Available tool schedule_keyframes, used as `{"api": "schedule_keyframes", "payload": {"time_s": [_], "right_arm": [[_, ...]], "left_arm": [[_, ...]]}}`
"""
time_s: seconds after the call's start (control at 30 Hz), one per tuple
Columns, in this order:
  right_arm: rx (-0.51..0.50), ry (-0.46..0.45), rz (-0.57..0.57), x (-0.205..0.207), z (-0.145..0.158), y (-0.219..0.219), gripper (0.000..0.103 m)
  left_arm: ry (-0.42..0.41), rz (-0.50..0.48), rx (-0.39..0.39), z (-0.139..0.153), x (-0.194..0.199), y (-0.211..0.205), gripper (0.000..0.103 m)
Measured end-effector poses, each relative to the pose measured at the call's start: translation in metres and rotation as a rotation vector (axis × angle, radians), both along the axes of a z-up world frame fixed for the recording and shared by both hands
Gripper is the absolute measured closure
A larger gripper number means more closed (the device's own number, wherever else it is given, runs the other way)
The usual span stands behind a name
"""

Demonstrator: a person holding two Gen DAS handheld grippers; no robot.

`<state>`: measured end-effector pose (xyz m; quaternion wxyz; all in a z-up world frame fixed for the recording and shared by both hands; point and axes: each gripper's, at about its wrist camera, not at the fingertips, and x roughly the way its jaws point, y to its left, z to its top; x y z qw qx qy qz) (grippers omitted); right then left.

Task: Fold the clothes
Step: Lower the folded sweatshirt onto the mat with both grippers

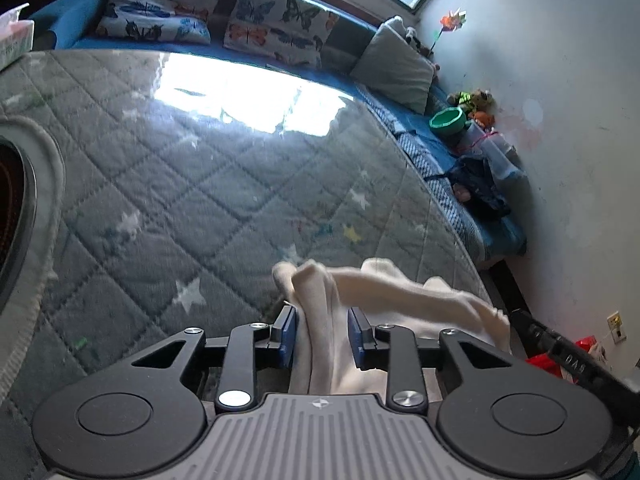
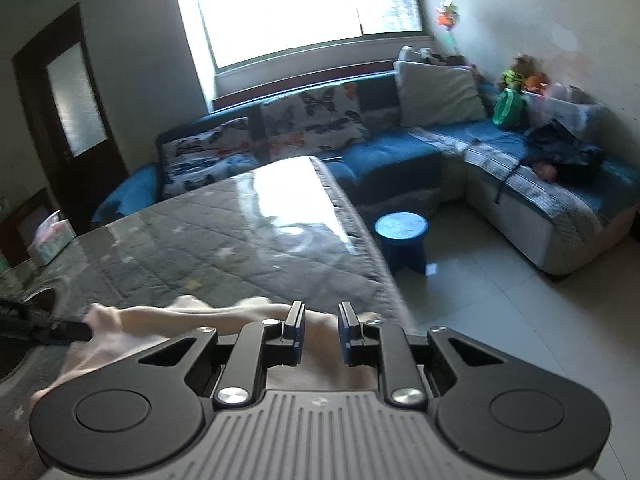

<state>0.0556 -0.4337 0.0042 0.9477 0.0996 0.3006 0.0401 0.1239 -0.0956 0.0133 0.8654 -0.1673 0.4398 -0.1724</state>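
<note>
A cream garment (image 1: 384, 292) is seen bunched at the near edge of the quilt-covered worktop (image 1: 180, 168), w/ folds running btwn the spread pads of the left hand-held gripper (image 1: 322, 334), while the right hand-held gripper (image 2: 321, 332) is held part-open just above the cloth.
</note>
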Motion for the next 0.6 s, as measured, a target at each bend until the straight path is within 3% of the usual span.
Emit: {"api": "schedule_keyframes", "payload": {"time_s": [0.2,0.6], "right_arm": [[-0.012,0.024,0.069,0.022,-0.01,0.027,0.086],[-0.033,0.062,0.071,0.043,-0.03,0.039,0.082]], "left_arm": [[-0.004,0.007,0.011,-0.003,0.01,-0.002,0.072],[0.003,0.017,0.037,-0.014,0.025,-0.006,0.072]]}}
